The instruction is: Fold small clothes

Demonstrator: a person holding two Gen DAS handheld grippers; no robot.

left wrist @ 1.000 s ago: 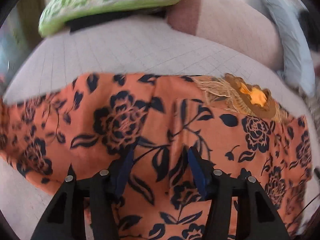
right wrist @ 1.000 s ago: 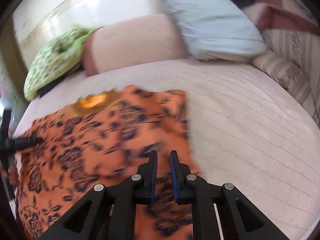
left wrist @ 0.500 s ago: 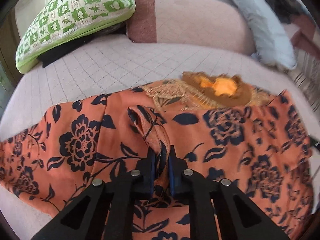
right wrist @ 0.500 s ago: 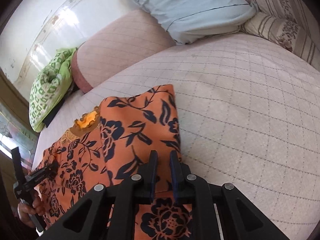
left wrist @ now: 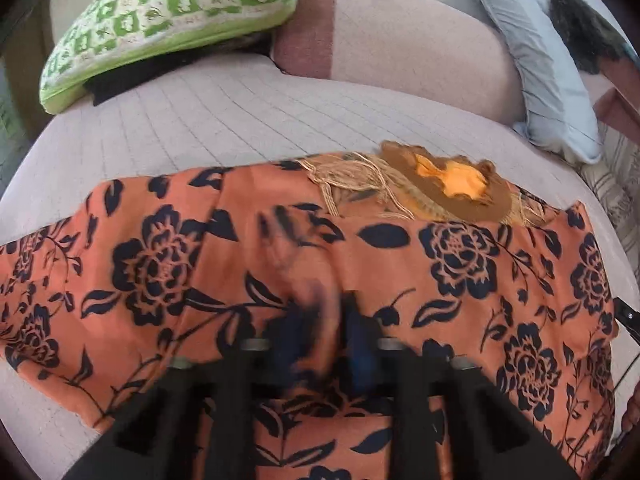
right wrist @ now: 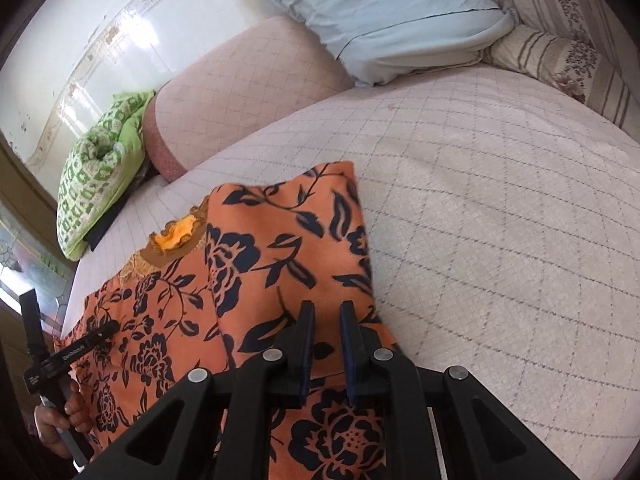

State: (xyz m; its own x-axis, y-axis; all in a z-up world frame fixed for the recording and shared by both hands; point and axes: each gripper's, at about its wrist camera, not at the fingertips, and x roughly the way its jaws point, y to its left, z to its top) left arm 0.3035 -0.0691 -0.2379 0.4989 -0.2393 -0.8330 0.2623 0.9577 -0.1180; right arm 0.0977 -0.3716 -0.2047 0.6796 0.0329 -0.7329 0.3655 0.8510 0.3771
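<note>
An orange garment [left wrist: 460,256] with a dark blue flower print lies spread across the quilted bed cover [left wrist: 240,120]. Its brown embroidered neckline [left wrist: 452,184] points toward the pillows. My left gripper [left wrist: 334,320] is blurred, shut on a pinched ridge of the cloth near the garment's middle. In the right wrist view the garment [right wrist: 280,240] has its right side drawn up into my right gripper [right wrist: 326,320], which is shut on that cloth. There the left gripper [right wrist: 92,336] shows at the far left, with a hand [right wrist: 68,412] on its handle.
A green checked pillow [left wrist: 168,12] lies at the back left and a pink bolster [left wrist: 400,52] behind the garment. A grey-blue pillow [right wrist: 380,12] and a striped pillow [right wrist: 560,52] lie at the back right. Bare quilted cover [right wrist: 500,220] stretches to the garment's right.
The left jaws stood open over the cloth, then closed on a fold of it and moved a little with it. The right gripper rolled, staying shut on the garment's right side.
</note>
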